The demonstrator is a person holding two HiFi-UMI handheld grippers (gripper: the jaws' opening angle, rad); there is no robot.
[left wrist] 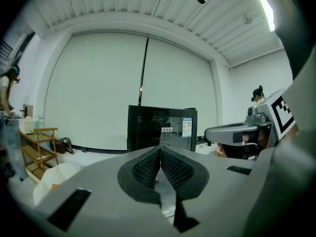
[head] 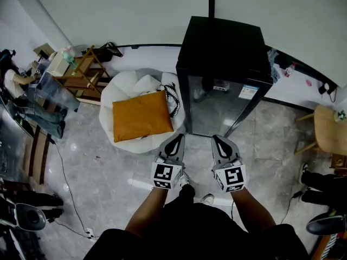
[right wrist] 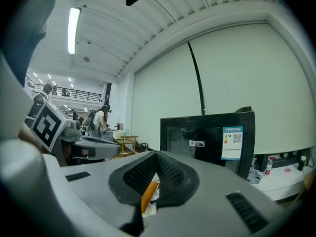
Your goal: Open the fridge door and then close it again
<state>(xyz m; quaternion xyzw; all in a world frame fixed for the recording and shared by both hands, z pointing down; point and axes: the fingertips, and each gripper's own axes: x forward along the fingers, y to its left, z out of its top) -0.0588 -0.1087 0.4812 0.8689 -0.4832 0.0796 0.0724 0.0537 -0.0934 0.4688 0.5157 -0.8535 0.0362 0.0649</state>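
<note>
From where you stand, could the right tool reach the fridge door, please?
Probably yes. The right tool points at the closed fridge door straight ahead, with only bare floor between them; the beanbag with its orange cushion sits off to the left. The tool is shut, not yet touching.

Light's soft and even indoors, nothing harsh — the head view runs a bit dim with dark corners, and the glossy floor [head: 108,172] and the glass door of the fridge [head: 217,110] pick up pale reflections. Both gripper views are heavy fisheye, straight lines bowed and the rim gone black, and the ceiling strip light [right wrist: 74,28] blows out to pure white — shadows are faint everywhere.
</note>
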